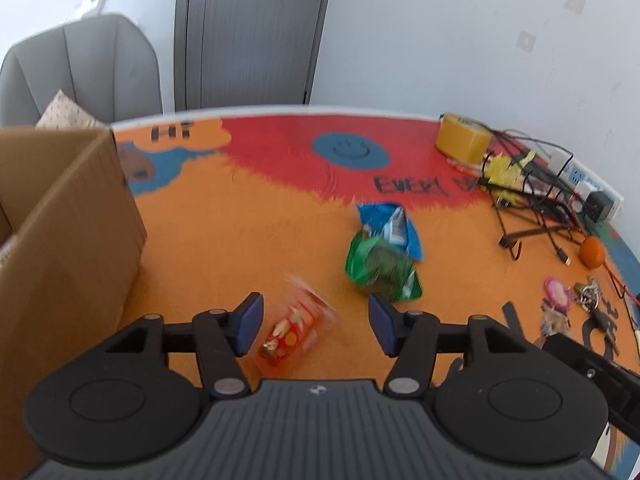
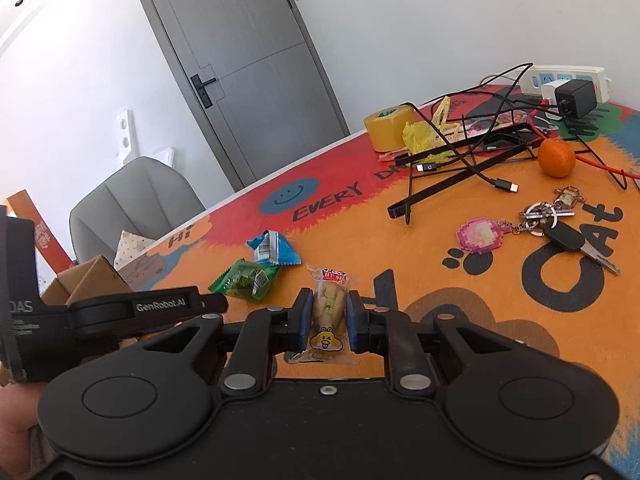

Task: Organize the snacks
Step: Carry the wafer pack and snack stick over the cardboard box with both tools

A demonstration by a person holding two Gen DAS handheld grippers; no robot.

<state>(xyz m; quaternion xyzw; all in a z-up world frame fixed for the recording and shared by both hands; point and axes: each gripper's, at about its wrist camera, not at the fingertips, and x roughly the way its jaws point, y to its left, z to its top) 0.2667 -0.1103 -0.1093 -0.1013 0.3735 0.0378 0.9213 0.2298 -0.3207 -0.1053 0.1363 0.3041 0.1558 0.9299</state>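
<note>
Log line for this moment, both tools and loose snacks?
left tool: open over red snack pack | right tool: shut on yellow snack pack | loose: green packet, blue packet

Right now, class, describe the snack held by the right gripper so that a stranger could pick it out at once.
Start at the orange part of the table mat, before the black paw print. There the right gripper is shut on a clear snack packet. Unlike the green packet and blue packet lying loose to its left, it shows pale contents and a yellow cartoon face.
</note>
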